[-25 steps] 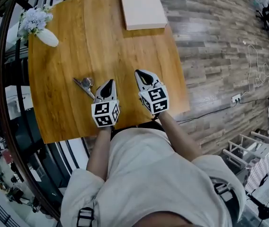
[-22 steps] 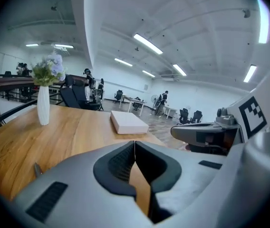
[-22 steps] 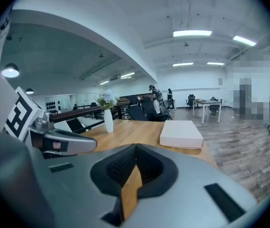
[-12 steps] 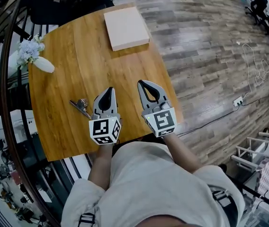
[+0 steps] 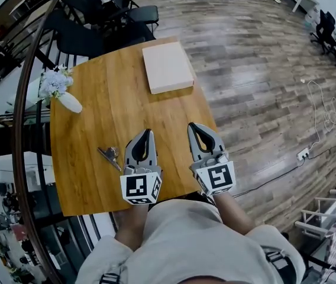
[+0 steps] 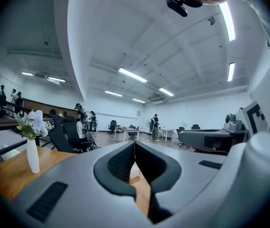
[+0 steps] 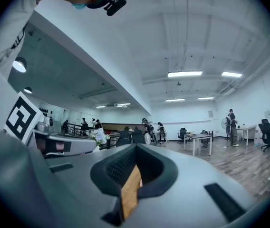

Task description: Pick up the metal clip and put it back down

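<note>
The metal clip (image 5: 109, 156) lies on the wooden table (image 5: 97, 117), near its left front part. My left gripper (image 5: 148, 132) hovers just right of the clip, tips together, shut and empty. To the right, my right gripper (image 5: 193, 126) hangs near the table's right front edge, also shut with nothing in it. In the left gripper view the left gripper (image 6: 134, 144) has its jaws meeting at the tip. In the right gripper view the right gripper (image 7: 136, 146) shows jaws closed; the clip is not seen in either gripper view.
A flat beige box (image 5: 167, 67) lies at the table's far side. A white vase with pale flowers (image 5: 58, 87) stands at the far left edge. Dark chairs (image 5: 97, 28) and a railing (image 5: 20, 117) lie beyond; wood floor with a cable (image 5: 328, 108) is on the right.
The head view has shifted, so the table sits lower and farther right in frame. Both grippers stay shut beside each other; the clip still lies on the table left of the left gripper.
</note>
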A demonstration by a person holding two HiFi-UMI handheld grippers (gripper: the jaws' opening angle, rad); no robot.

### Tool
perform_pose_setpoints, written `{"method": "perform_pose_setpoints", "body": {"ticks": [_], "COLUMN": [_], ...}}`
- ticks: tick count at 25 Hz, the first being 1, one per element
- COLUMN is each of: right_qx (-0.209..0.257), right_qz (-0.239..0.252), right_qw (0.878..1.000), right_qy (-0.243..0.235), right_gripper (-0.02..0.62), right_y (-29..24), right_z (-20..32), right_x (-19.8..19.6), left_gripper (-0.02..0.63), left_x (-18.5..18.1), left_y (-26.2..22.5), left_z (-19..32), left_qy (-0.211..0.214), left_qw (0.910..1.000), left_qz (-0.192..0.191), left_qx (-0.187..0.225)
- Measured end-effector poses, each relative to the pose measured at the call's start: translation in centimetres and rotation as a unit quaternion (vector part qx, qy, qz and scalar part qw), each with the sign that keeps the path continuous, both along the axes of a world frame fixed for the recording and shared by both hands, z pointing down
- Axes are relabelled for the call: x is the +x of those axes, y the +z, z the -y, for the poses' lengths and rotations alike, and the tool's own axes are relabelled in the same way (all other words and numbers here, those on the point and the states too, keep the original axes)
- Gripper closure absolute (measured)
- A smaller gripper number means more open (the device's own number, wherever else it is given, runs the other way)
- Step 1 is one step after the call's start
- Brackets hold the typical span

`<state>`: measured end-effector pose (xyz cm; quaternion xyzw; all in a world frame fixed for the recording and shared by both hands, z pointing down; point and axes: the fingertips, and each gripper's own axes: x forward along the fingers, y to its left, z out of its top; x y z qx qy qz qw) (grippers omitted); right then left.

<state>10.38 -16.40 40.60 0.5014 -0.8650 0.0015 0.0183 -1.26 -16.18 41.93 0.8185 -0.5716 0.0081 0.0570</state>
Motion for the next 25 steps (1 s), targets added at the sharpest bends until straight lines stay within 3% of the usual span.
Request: {"method": "perform_pose_setpoints", "body": {"ticks": [25], "right_qx": [0.026], "right_qz": [0.0], "right_qw": [1.0], "right_qy": [0.01], "right_gripper": [0.569], "right_y": [-2.8], "right_z": [-0.2], "right_x": [-1.1], "left_gripper": [0.581], "left_x": [-2.1], "left_y": [-1.5], "left_z": [-0.2], "left_qy": [-0.003], "left_qw": [0.9998], "left_qz": [0.011], "left_qx": [0.016]}}
